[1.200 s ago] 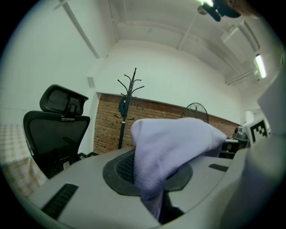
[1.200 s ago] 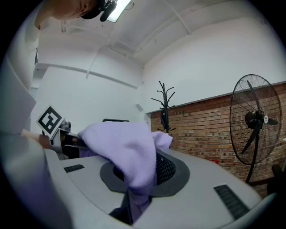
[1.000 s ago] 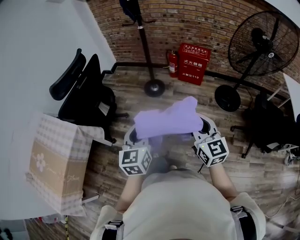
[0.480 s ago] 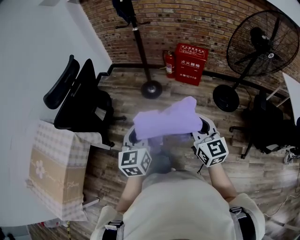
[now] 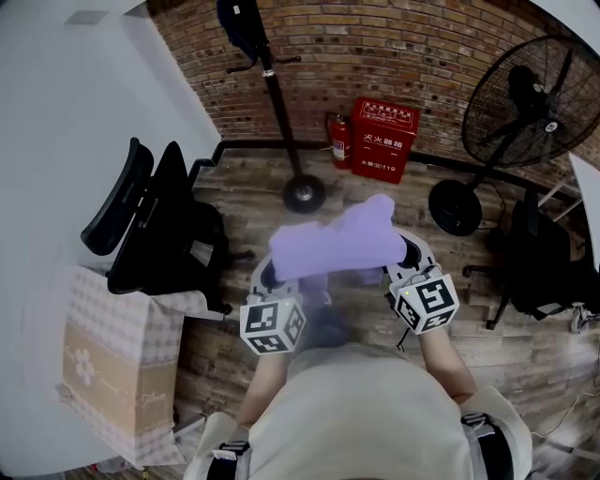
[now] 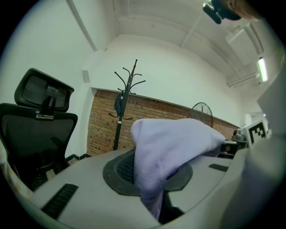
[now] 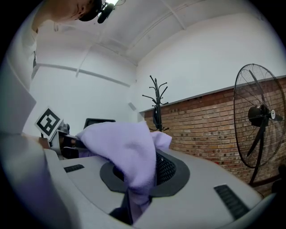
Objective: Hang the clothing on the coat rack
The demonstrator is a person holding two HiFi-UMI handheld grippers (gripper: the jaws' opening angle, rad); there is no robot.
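Observation:
A folded lilac garment (image 5: 335,240) hangs between my two grippers in front of the person's chest. My left gripper (image 5: 269,274) is shut on its left end, where the cloth (image 6: 165,152) is pinched between the jaws. My right gripper (image 5: 406,253) is shut on its right end, with cloth (image 7: 129,161) bunched over the jaws. The black coat rack (image 5: 272,84) stands ahead against the brick wall, its round base (image 5: 305,194) on the wooden floor; a dark item (image 5: 236,26) hangs on it. The coat rack (image 6: 127,89) also shows far off in the left gripper view, and the coat rack (image 7: 156,105) in the right gripper view.
A black office chair (image 5: 155,220) stands at the left beside a white table (image 5: 84,141). A checked paper bag (image 5: 112,366) sits lower left. A red fire-extinguisher box (image 5: 382,141) and extinguisher (image 5: 338,141) stand by the wall. A large floor fan (image 5: 525,94) is at the right.
The head view has shifted a little: chair and bag slid left and down, the rack base moved slightly. Both grippers and the garment keep the same pose.

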